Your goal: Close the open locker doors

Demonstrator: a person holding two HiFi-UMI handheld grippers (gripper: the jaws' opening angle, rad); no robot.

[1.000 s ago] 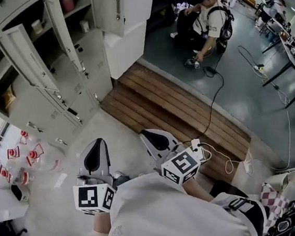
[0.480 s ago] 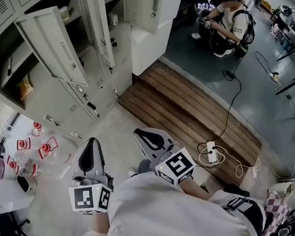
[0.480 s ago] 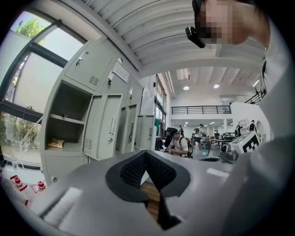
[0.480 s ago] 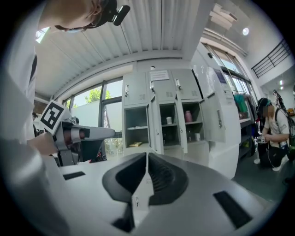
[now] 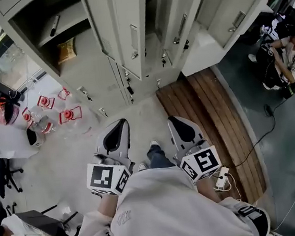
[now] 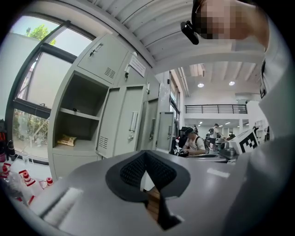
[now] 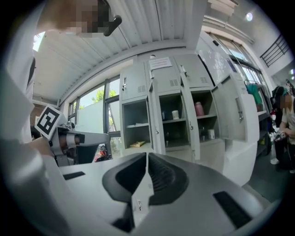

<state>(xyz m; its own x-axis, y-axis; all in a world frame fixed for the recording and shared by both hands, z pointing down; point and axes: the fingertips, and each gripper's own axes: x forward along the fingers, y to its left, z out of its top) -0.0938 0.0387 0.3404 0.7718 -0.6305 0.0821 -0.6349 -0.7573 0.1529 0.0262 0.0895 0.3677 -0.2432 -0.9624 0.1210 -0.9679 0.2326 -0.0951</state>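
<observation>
A bank of grey lockers [image 5: 79,69] stands straight ahead of me. Several of its doors hang open: one [image 5: 130,30] in the middle, another [image 5: 179,20] beside it, and one [image 5: 230,12] further right. The left compartment [image 5: 64,45] is open and holds a yellow packet. The same open doors [image 7: 152,124] show in the right gripper view, with cups on the shelves. My left gripper [image 5: 118,128] [image 6: 146,159] and right gripper [image 5: 177,123] [image 7: 147,161] are held side by side at waist height, well short of the lockers. Both are shut and hold nothing.
Red-capped plastic bottles [image 5: 47,107] stand on the floor at the lockers' left foot. A wooden step [image 5: 215,113] runs along the right, with a power strip [image 5: 223,177] and cable on it. A person [image 5: 283,64] sits at the far right. A desk [image 5: 3,140] is at the left.
The view has swung left and nearer, so the lockers now stand straight ahead instead of at the upper left. Both grippers stay shut and level in front of me.
</observation>
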